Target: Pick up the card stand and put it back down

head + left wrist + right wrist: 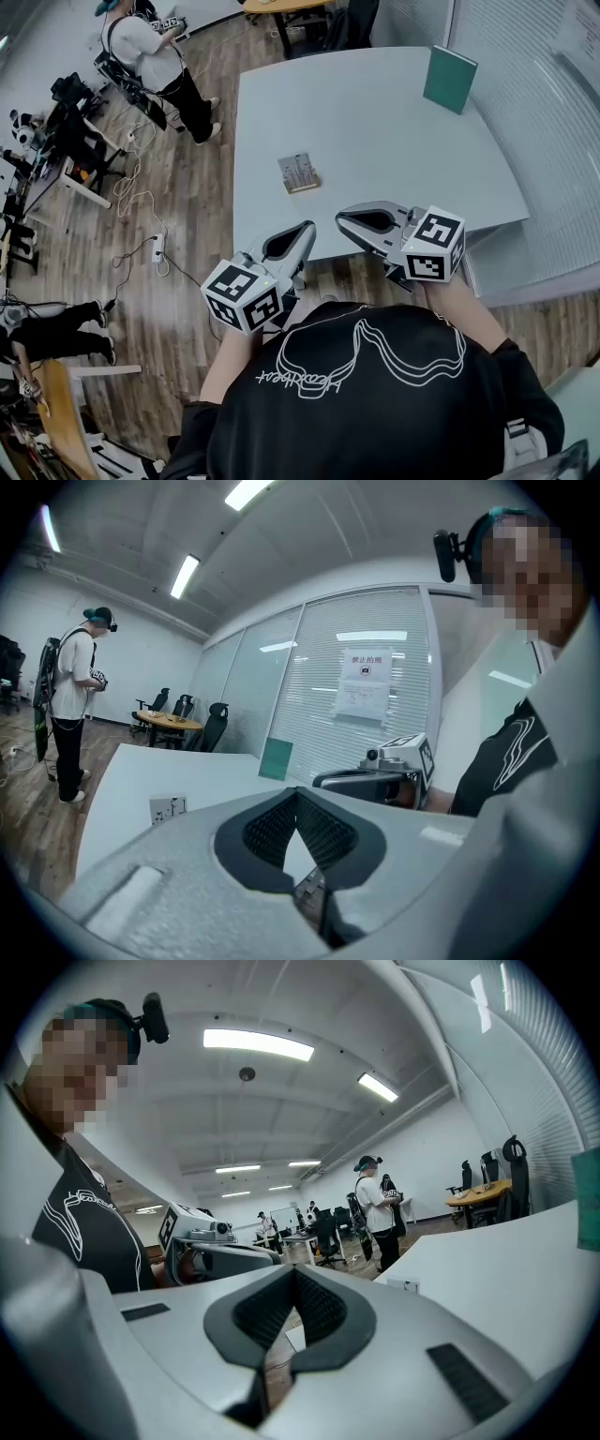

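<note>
The card stand (pixel 298 173) is a small clear holder with a printed card, upright on the white table (pixel 375 131) near its front left. It also shows in the left gripper view (pixel 167 809) and in the right gripper view (pixel 405 1285). My left gripper (pixel 307 228) hangs over the table's front edge, shut and empty, short of the stand. Beside it my right gripper (pixel 341 217) is likewise shut with nothing held. Each gripper view shows its own pads (pixel 281 827) (pixel 314 1307) closed together and the other gripper (pixel 375 778) (pixel 214 1246) alongside.
A green book (pixel 449 79) stands at the table's far right by the glass wall with blinds. One person (pixel 155 52) stands beyond the table's left corner; another person's legs (pixel 52 333) show at far left. Cables and a power strip (pixel 157 246) lie on the wooden floor.
</note>
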Tool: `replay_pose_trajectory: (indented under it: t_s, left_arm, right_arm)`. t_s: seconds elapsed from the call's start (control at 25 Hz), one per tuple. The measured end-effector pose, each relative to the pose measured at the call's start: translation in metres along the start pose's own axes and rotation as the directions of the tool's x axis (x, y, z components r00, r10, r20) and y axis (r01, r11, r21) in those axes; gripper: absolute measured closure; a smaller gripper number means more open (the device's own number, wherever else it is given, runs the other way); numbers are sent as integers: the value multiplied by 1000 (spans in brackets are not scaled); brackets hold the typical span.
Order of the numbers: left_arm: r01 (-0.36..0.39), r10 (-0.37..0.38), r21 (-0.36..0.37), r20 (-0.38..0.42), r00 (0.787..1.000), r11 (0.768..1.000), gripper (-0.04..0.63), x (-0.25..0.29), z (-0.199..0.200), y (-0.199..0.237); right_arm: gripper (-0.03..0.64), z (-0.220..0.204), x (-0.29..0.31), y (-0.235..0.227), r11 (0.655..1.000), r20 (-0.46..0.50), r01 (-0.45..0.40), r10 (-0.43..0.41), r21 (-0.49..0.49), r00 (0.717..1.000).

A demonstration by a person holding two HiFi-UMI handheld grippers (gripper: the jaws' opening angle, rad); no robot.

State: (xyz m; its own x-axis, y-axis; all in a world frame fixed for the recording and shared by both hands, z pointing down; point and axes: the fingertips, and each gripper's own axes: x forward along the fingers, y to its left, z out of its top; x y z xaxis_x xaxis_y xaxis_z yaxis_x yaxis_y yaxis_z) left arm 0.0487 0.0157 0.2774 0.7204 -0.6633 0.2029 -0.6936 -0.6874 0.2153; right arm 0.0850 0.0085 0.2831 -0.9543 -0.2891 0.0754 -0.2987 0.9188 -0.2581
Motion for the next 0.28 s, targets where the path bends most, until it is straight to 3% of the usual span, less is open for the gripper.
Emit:
replay_pose_trajectory:
  t_s: [0.28]
  left_arm:
    - [-17,17,3,-5,1000,1000,583,-12,2,-7]
  right_arm:
    - [609,4,-2,13,1000,1,-10,10,-2,1000]
